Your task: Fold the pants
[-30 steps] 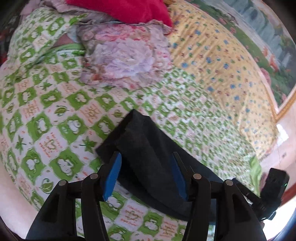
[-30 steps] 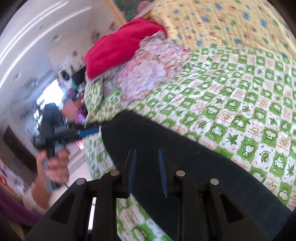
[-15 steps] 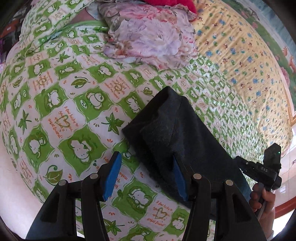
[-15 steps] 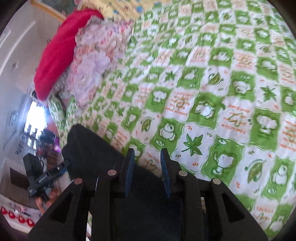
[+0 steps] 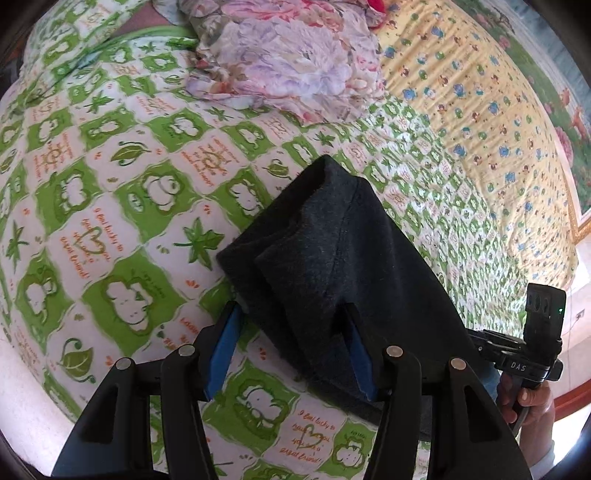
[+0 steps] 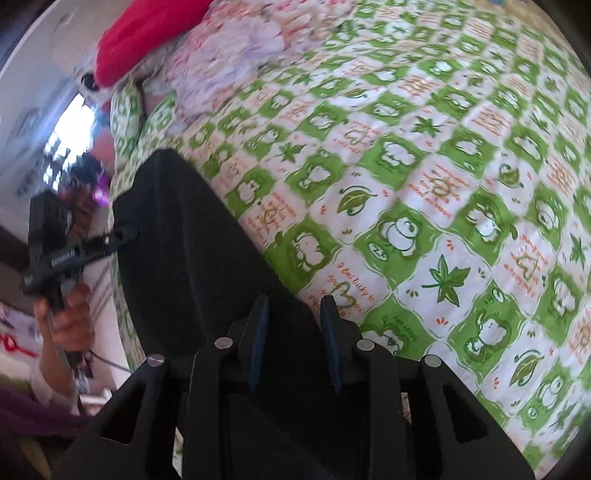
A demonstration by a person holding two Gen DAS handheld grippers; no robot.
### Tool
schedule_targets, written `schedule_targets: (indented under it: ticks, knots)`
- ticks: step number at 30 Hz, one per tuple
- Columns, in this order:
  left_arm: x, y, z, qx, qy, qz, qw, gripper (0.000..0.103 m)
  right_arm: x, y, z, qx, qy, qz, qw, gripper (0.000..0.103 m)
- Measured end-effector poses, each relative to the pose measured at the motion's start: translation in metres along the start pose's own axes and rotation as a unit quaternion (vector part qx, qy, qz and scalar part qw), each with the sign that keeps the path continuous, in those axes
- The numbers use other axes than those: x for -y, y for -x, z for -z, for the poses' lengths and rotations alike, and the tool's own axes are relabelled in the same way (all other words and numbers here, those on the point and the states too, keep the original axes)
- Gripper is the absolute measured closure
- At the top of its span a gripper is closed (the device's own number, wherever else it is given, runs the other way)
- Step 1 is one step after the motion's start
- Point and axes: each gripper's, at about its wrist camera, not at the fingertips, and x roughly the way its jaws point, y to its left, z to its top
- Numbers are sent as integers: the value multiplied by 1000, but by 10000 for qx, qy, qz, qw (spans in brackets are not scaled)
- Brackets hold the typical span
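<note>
The dark grey pants [image 5: 332, 258] lie folded lengthwise on the green-and-white quilt [image 5: 110, 221], one end toward the pillows. My left gripper [image 5: 291, 317] is open, its blue pads either side of the near pant edge, not clamped. My right gripper [image 6: 293, 310] has a narrow gap between its pads and hovers over the pants' [image 6: 192, 258] other end; the pads do not visibly pinch cloth. The left gripper also shows in the right wrist view [image 6: 125, 234] at the pants' far edge. The right gripper's body shows in the left wrist view [image 5: 532, 350].
A floral pillow [image 5: 295, 62] and a red cushion [image 6: 147, 33] lie at the head of the bed. A yellow patterned sheet [image 5: 480, 110] covers the far side. The bed edge drops off on the left in the right wrist view.
My left gripper has moved forward so the pants' end now sits between its open pads. My right gripper has shifted along the pants; its gap stays narrow.
</note>
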Motion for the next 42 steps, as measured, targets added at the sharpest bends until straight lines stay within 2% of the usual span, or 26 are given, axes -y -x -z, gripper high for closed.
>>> schedule_targets:
  ticks: [3, 6, 8, 10, 13, 17, 19, 21, 30, 32, 35, 37, 40, 42]
  knots:
    - [5, -6, -1, -27, -134, 23, 9999, 49, 1, -8, -3, -165, 125, -76, 9998, 73]
    - [10, -11, -1, 23, -300, -44, 9995, 61, 1, -13, -5, -242, 189, -104, 9995, 73]
    - [11, -13, -1, 25, -375, 124, 9992, 88, -7, -10, -5, -177, 293, 21, 9994, 85]
    - [11, -8, -2, 92, -340, 270, 9990, 92, -17, -2, -4, -65, 446, 293, 9986, 90]
    - [21, 20, -3, 400, -513, 535, 9964, 93, -28, 36, -13, 614, 509, 640, 9948, 95]
    - [41, 64, -3, 881, -1008, 879, 9871, 93, -34, 76, -25, 1459, 448, 1077, 9824, 95]
    - [47, 71, -3, 981, -1224, 830, 9841, 93, -33, 70, -27, 1517, 390, 1118, 9813, 95]
    - [48, 68, -2, 1034, -1415, 627, 9825, 93, -34, 50, -30, 1457, 413, 1250, 9805, 96]
    - [11, 18, -4, 607, -1668, 267, 9838, 93, -27, -16, -17, 1238, 300, 1540, 9798, 95]
    - [5, 3, -1, 442, -1717, 156, 9840, 91, -24, -26, -15, 1104, 244, 1601, 9806, 91]
    - [-2, -1, 3, 385, -1696, 91, 9847, 86, -20, -17, -13, 1236, 4, 1557, 9800, 78]
    - [-5, 6, 3, 407, -1568, 132, 9867, 81, -20, -2, -8, 1373, -173, 1490, 9791, 74]
    - [-8, 20, 4, 559, -1417, 14, 9883, 71, -23, 28, 6, 1651, -328, 1402, 9757, 74]
    - [-6, 28, 4, 677, -1402, -78, 9878, 69, -24, 41, 14, 1763, -449, 1308, 9746, 74]
